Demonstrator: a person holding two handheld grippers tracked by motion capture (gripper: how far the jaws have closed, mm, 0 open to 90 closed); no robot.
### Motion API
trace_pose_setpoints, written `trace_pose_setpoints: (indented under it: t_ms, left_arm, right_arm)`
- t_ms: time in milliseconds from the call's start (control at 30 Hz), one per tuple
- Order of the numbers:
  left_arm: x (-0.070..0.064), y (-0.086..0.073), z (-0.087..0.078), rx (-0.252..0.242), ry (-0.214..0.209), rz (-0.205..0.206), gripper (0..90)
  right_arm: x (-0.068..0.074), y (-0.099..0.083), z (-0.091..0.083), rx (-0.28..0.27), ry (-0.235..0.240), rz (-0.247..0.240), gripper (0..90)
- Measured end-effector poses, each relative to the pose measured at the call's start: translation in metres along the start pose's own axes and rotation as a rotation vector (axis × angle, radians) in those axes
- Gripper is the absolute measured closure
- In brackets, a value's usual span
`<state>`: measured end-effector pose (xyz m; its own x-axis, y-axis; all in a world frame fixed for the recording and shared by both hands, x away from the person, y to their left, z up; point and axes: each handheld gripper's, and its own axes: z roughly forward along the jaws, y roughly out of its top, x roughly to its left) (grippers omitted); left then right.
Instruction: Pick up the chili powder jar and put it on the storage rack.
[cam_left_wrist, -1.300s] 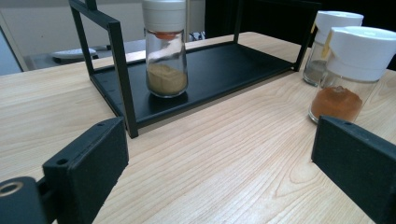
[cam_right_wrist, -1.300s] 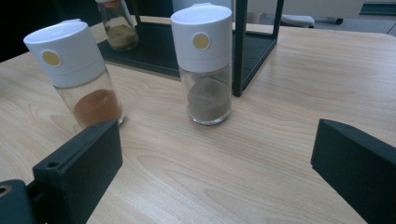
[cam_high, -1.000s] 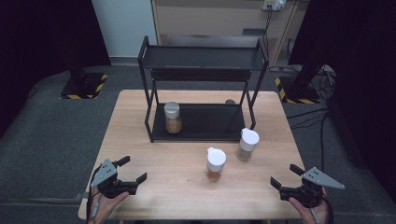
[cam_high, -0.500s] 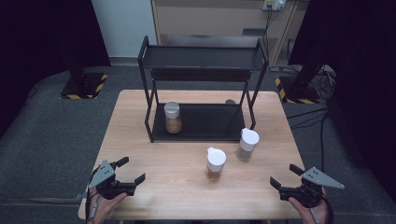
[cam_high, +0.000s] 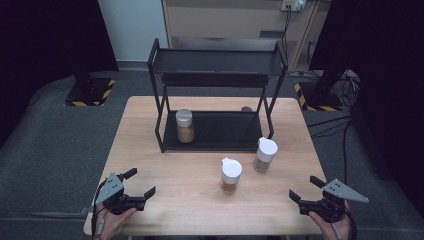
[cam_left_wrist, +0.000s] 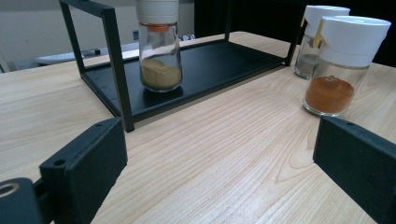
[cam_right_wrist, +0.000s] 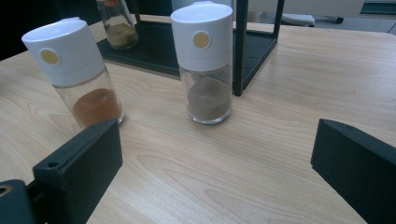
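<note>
Dark floor and black curtains surround a light wooden table (cam_high: 200, 200).

Black two-tier rack (cam_high: 215, 100): stands at the table's far side; its top shelf is cut off in both gripper views.

Jar with yellowish powder (cam_high: 184, 126): upright on the rack's lower shelf, left end; its cap is cropped in the left gripper view.

Jar with orange-brown powder (cam_high: 231, 175): white cap, upright on the bare table in front of the rack.

Jar with grey powder (cam_high: 264, 154): white cap, upright near the rack's front right leg, apart from the orange-brown one.

Small dark object (cam_high: 246, 108): behind the rack, too small to identify.

Left gripper (cam_high: 140, 182): near left corner, jaws spread, holding nothing.

Right gripper (cam_high: 305, 188): near right corner, jaws spread, holding nothing.
</note>
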<state>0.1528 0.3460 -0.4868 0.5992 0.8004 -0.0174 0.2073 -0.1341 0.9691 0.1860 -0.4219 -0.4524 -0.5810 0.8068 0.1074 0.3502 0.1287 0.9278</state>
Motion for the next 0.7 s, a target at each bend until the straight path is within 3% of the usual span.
trace_pose_setpoints:
  t_ms: [700]
  left_arm:
    - [0.0004, -0.0002, 0.0006, 0.002, -0.012, -0.008, 2.0]
  right_arm:
    - [-0.0020, 0.0020, -0.0008, -0.016, 0.026, 0.019, 3.0]
